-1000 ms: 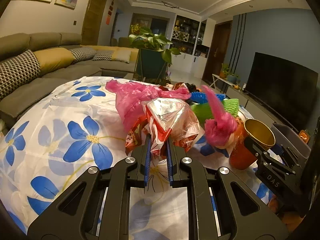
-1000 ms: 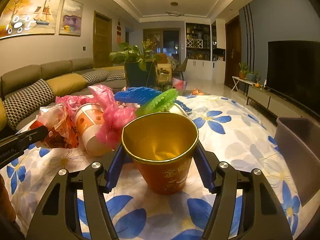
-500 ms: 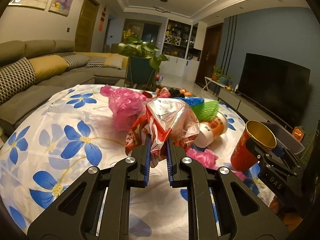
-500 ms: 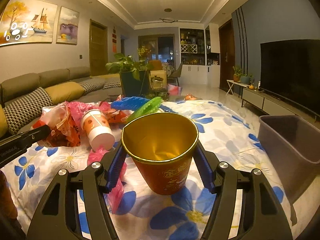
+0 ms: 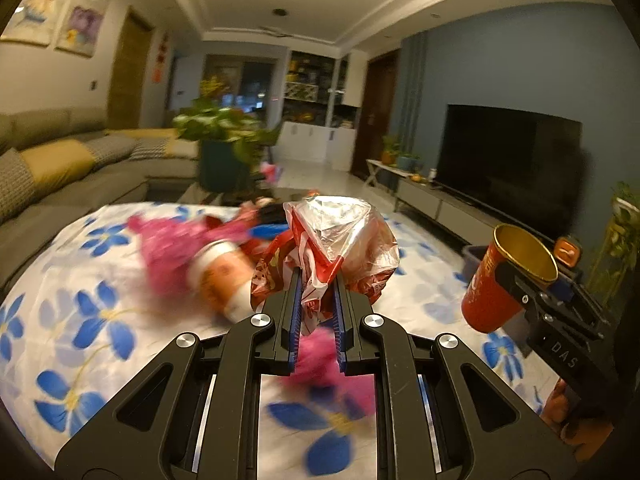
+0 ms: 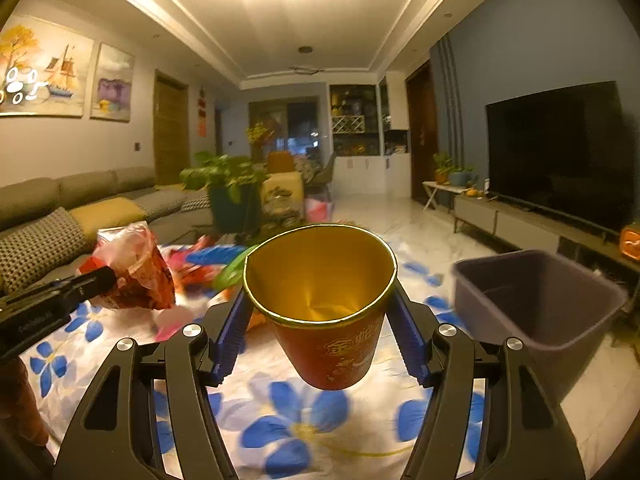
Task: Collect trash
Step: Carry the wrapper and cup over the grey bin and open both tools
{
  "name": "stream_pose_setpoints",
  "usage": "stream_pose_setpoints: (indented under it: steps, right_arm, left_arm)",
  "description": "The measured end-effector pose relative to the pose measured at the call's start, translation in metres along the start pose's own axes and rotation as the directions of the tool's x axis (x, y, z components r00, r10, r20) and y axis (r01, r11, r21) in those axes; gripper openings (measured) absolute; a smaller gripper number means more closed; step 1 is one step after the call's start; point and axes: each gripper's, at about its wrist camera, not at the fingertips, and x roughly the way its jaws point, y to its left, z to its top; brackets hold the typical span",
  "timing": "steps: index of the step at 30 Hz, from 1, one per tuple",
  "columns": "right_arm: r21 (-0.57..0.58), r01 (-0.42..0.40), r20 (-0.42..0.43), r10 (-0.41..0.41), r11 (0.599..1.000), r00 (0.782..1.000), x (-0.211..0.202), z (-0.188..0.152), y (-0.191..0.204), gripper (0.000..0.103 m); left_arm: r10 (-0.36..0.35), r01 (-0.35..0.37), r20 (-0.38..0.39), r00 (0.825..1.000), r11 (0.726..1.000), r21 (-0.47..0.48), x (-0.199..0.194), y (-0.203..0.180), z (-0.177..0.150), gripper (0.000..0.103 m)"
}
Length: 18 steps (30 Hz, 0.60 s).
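Observation:
My left gripper is shut on a crumpled red and silver snack bag and holds it above the flowered tablecloth. The bag also shows in the right wrist view. My right gripper is shut on a red paper cup with a gold inside, held upright above the table; the cup shows at the right of the left wrist view. A grey trash bin stands to the right of the cup.
On the table lie a white and orange cup on its side, a pink plastic bag, and blue and green items. A sofa is at the left, a potted plant behind, a TV at the right.
Both grippers have risen and swung right with their loads. The bin is now closer at the right of the right wrist view. The orange cup has tipped onto its side.

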Motion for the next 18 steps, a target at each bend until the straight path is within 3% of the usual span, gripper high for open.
stream_pose_setpoints:
  steps: [7,18]
  right_arm:
    - [0.036,0.14,0.051,-0.142,0.989,0.989,-0.015,0.016,-0.052,0.065]
    - [0.079,0.313,0.086,-0.319,0.946,0.944,-0.021,0.024,-0.123,0.065]
  left_arm:
    - [-0.138,0.137,0.0,0.99,0.987,0.08,0.03,-0.064,0.018,0.013]
    - [-0.317,0.318,-0.03,0.948,0.939,0.131,0.095,-0.172,0.03,0.013]
